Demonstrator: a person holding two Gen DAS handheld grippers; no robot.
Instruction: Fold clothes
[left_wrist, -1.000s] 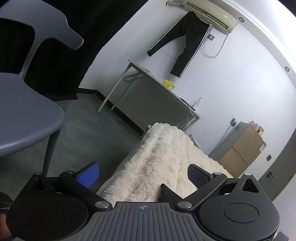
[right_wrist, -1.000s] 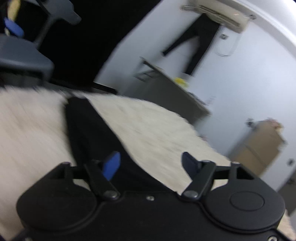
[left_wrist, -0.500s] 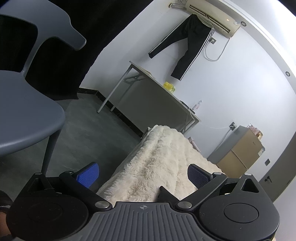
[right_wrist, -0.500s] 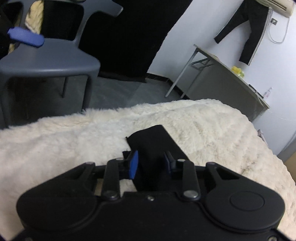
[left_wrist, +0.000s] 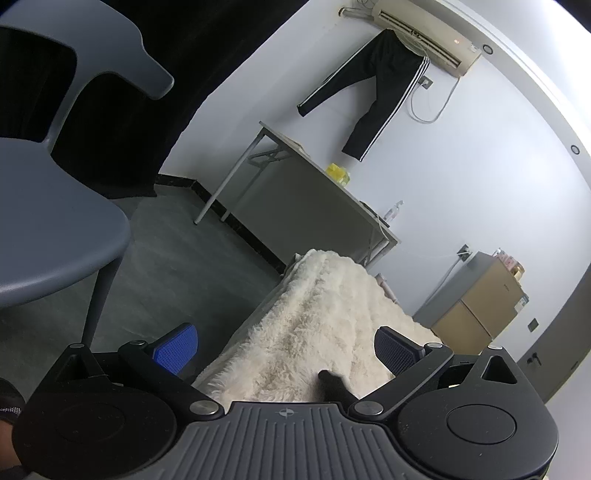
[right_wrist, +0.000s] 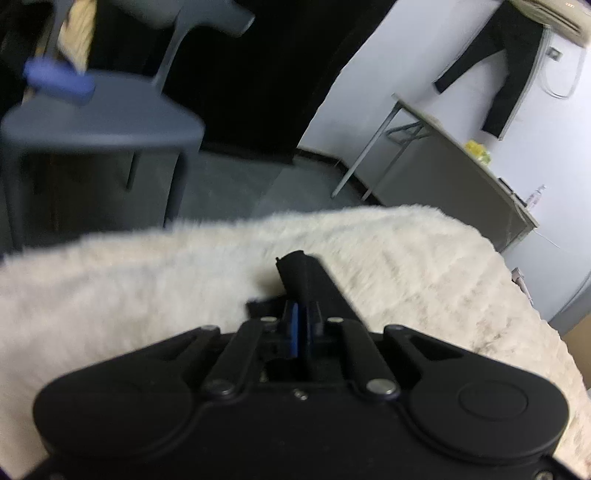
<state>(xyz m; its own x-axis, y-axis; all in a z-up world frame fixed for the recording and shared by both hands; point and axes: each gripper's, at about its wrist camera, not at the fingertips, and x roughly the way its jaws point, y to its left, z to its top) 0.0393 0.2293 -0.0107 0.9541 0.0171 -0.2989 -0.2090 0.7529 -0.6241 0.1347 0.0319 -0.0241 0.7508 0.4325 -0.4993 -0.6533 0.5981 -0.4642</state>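
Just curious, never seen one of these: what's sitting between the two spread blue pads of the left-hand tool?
In the left wrist view, the left gripper stands open over the fluffy cream blanket; only that and a tip of the black garment show between the pads, untouched.

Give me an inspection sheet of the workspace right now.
Surface: cream fluffy blanket, no bare patch seen.
Job's things: black garment lying on the blanket.
Clutter: nothing seen on the blanket.
Grippers: right tool shut on the black garment; left tool open, empty.
Cables: white cable looping below the air conditioner.
Surroundings: grey chair, folding table, black track pants hanging on the wall.
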